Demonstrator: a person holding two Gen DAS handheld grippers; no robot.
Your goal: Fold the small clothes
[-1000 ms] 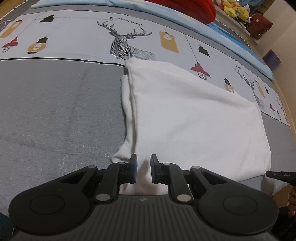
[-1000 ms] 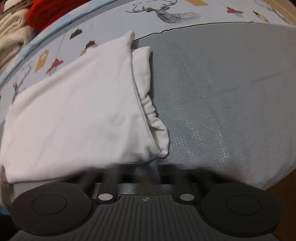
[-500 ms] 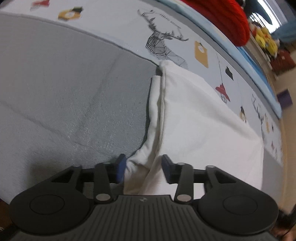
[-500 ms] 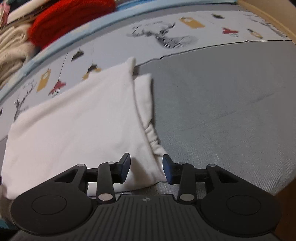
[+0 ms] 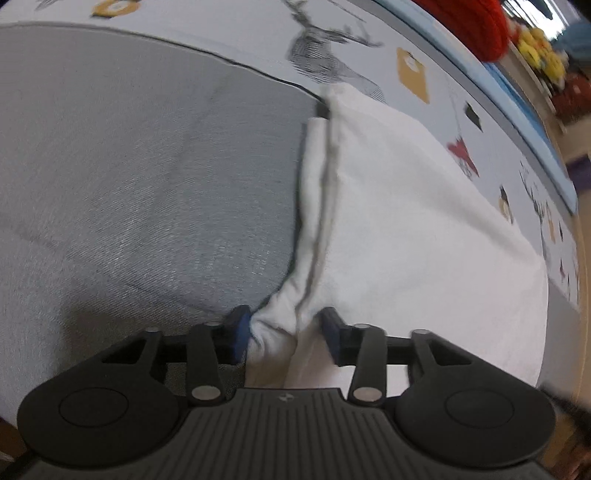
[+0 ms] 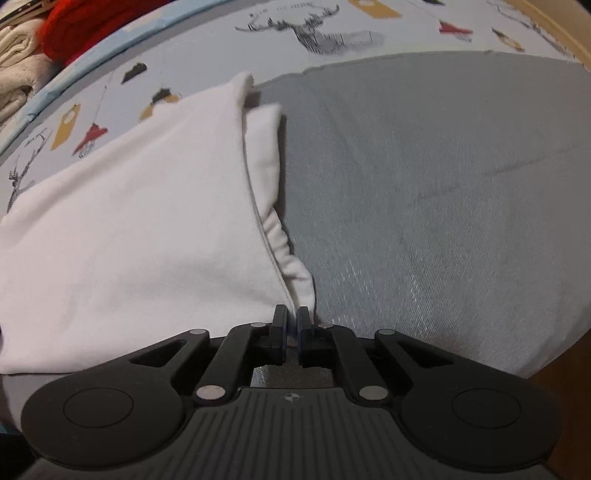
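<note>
A white folded garment lies flat on a grey bedspread. It also shows in the right wrist view, with a narrower layer sticking out along one side. My left gripper is open, its jaws on either side of the garment's near left corner. My right gripper is shut on the garment's near right corner, pinching the hem between its pads.
The bedspread has a pale band printed with deer and lanterns at the far side. A red knit item and cream folded towels lie beyond it. Yellow plush toys sit at the far right.
My right gripper has closed from open onto the garment's near right corner. My left gripper has pushed further forward over the near left corner, jaws still open.
</note>
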